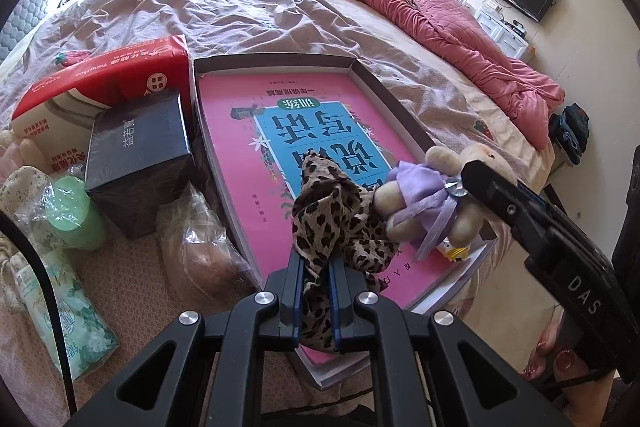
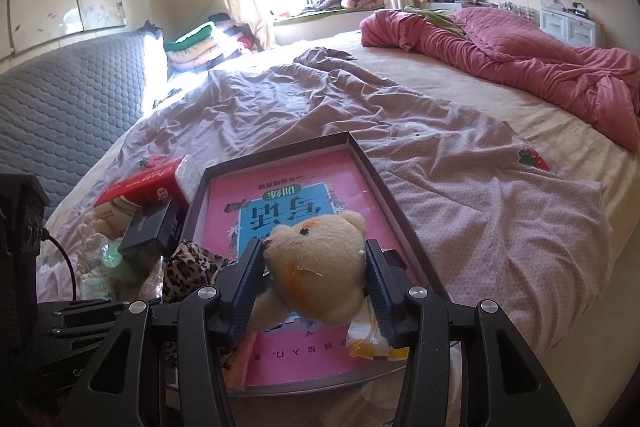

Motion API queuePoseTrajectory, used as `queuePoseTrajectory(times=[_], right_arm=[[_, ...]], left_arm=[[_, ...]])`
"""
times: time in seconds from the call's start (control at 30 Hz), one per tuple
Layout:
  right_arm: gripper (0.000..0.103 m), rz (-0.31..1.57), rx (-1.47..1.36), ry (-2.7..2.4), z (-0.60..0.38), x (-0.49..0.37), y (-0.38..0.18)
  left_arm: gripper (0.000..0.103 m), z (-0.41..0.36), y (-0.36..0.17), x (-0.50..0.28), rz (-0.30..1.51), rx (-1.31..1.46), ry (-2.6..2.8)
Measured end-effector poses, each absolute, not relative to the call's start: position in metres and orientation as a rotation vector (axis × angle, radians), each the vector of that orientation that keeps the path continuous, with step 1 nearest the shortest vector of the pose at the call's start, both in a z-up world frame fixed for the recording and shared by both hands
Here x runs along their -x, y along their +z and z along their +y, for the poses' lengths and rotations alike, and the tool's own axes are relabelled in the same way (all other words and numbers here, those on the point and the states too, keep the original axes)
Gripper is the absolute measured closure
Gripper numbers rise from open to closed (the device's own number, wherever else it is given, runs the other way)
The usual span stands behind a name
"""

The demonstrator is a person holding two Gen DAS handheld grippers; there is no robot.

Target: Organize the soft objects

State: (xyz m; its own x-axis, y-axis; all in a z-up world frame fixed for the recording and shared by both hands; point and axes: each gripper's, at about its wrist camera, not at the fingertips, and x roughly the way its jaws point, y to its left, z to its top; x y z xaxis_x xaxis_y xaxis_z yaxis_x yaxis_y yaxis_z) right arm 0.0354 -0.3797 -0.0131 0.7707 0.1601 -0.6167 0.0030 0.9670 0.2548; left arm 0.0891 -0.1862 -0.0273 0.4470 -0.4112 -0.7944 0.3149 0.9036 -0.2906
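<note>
We are pinching a leopard-print cloth point(image 1: 340, 223) between the narrow fingers of our left gripper point(image 1: 316, 267), holding it over the pink book point(image 1: 280, 131) lying in the shallow box point(image 1: 384, 91) on the bed point(image 1: 240, 11). Our right gripper point(image 2: 316, 267) is squeezing a teddy bear point(image 2: 320, 259) by the head, just beside the cloth. A red tissue pack point(image 1: 104, 79), a dark box point(image 1: 140, 151), a green cup point(image 1: 74, 211) and plastic bags point(image 1: 204, 239) are crowding the box's left side; a pink quilt point(image 1: 460, 31) is lying well apart.
</note>
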Motion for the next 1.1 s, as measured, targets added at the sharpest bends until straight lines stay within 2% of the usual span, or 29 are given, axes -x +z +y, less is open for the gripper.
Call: queuePoseTrajectory(times=[1.1], right_arm=[[0.051, 0.856, -0.127, 0.061, -0.353, -0.044, -0.041]], left_arm=[[0.091, -0.189, -0.03, -0.089, 0.995, -0.014, -0.457]])
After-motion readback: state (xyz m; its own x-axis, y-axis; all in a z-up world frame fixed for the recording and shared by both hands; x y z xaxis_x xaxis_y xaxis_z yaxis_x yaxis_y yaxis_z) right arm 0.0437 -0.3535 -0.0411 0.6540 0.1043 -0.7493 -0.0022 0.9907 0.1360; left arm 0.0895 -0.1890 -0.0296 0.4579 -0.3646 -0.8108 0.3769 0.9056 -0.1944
